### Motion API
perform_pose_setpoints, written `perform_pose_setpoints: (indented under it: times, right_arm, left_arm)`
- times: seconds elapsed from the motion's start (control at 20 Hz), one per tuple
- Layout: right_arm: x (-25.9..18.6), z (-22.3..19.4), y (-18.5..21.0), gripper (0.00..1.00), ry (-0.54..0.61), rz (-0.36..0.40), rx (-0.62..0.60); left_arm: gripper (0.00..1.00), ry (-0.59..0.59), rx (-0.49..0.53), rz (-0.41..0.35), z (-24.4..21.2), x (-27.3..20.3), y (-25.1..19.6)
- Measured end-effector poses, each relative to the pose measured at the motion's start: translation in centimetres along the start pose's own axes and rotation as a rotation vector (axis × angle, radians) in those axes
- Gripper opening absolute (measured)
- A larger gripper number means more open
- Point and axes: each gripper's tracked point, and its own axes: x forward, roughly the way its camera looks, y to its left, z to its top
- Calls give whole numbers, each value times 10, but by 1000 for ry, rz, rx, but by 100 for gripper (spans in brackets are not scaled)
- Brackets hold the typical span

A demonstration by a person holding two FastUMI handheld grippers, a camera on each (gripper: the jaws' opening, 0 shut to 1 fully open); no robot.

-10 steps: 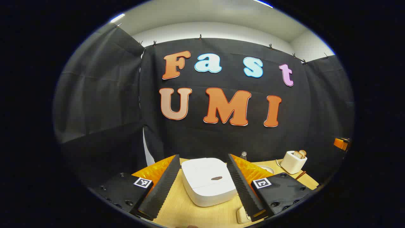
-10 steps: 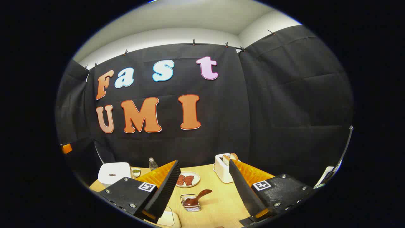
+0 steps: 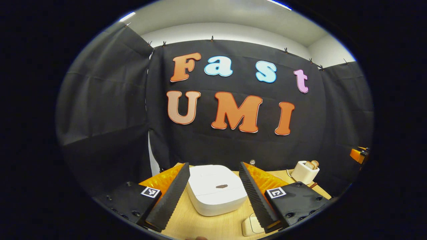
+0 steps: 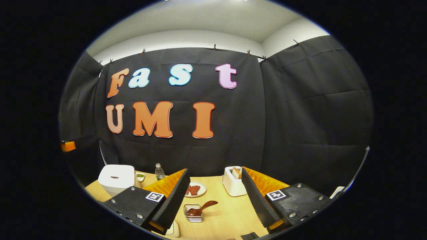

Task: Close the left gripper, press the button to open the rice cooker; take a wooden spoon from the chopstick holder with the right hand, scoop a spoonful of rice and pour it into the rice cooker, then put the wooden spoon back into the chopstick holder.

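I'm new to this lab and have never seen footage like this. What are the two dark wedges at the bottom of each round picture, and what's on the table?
Each wedge pair is a hand-held two-finger gripper; a person carries one in each hand, and a camera on each looks along its fingers. In the left gripper view, the left gripper is open, empty, facing the closed white rice cooker. In the right gripper view, the right gripper, also open and empty, faces a wire holder with a wooden spoon. A plate, toaster and bottle also stand on the wooden table.
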Motion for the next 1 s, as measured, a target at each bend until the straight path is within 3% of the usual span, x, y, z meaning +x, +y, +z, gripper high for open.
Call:
perform_pose_setpoints:
  times: [0.15, 0.3, 0.7, 0.95, 1.0]
  right_arm:
    - [0, 1, 7, 96, 5, 26, 8]
    - [0, 4, 10, 96, -3, 39, 10]
    - [-2, 2, 5, 95, 11, 28, 25]
    - [2, 0, 11, 96, 21, 32, 48]
    - [2, -2, 12, 96, 22, 35, 45]
  left_arm:
    - [99, -30, 49, 27, 9, -3, 5]
    - [100, -34, 25, 6, 13, -8, 0]
    - [97, -31, 30, 39, 18, -10, 14]
    - [43, -48, 29, -15, 23, -5, 0]
    - [39, -35, 46, -22, 20, -5, -1]
